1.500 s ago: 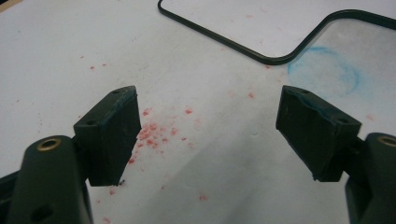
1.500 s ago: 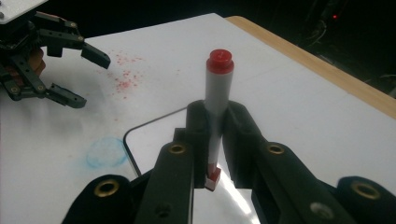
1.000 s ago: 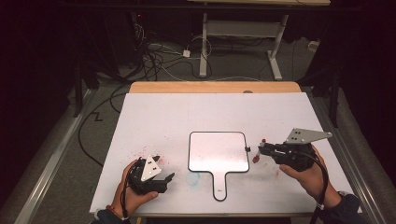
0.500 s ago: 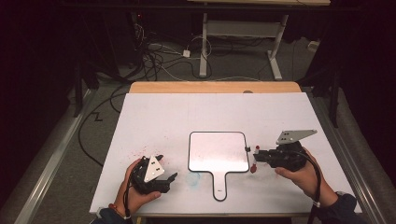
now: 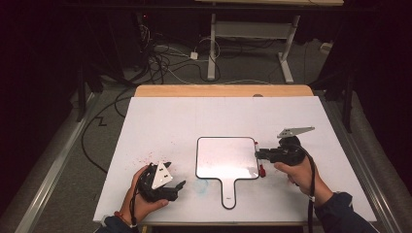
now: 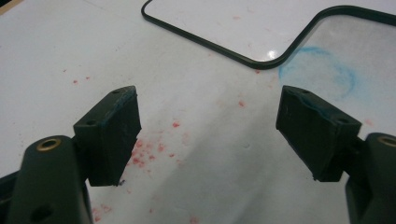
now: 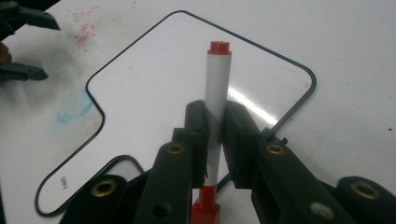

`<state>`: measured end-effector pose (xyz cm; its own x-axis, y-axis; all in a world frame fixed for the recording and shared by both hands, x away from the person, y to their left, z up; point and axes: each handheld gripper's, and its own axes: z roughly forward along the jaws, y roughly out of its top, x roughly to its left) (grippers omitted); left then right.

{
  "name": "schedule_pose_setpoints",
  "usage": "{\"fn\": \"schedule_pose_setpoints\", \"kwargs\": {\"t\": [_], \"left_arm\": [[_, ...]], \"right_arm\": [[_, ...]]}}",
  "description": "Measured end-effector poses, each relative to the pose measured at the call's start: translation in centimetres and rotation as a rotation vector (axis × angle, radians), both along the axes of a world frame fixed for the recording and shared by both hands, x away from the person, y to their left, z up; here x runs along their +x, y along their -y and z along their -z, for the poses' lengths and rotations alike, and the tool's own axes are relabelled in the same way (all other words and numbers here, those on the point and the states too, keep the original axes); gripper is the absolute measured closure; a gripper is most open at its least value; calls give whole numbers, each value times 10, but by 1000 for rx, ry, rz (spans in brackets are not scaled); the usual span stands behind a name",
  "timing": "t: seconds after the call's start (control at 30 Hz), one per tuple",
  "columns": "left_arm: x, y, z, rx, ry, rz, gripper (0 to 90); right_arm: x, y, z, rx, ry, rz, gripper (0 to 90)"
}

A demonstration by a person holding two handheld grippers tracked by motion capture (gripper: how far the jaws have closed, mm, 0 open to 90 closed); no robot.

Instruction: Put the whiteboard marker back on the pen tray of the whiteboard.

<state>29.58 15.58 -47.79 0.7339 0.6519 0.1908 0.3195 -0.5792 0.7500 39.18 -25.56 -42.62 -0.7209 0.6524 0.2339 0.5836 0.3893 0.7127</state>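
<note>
White table [image 5: 160, 126] under me: my right gripper [image 7: 215, 126] clamps a red-capped marker [image 7: 217, 84] over the small whiteboard's [image 5: 226, 155] right edge; my left gripper [image 6: 208, 126] rests empty, jaws wide apart.

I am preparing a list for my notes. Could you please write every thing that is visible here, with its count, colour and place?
whiteboard paddle: 1, white with dark rim and handle, middle of the table, handle toward the person.
marker: 1, white barrel with red ends, clamped between the right gripper's fingers, at the board's right edge.
red specks: many, red, on the table sheet left of the board.
blue smudge: 1, blue, on the sheet beside the board's handle.
table: 1, white sheet over wood, centre.
cables: several, on the floor behind.
left gripper: 1, black, open, near left.
right gripper: 1, black, shut on the marker.
</note>
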Motion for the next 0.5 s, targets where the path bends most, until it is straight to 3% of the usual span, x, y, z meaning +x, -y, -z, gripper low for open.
{"fn": "schedule_pose_setpoints", "kwargs": {"t": [0.13,0.27,0.4,0.47,0.5], "left_arm": [[-2,1,1,12,-5,5,212],[-2,3,1,17,-3,7,212],[-1,5,2,28,-11,13,212],[-1,6,3,33,-13,16,212],[-1,6,3,35,-12,17,212]], "right_arm": [[8,-6,9,-8,0,40,807],[17,-10,21,-49,13,84,809],[24,-13,35,-80,-14,110,807],[25,-13,36,-80,5,120,801],[25,-14,35,-102,23,123,784]]}}
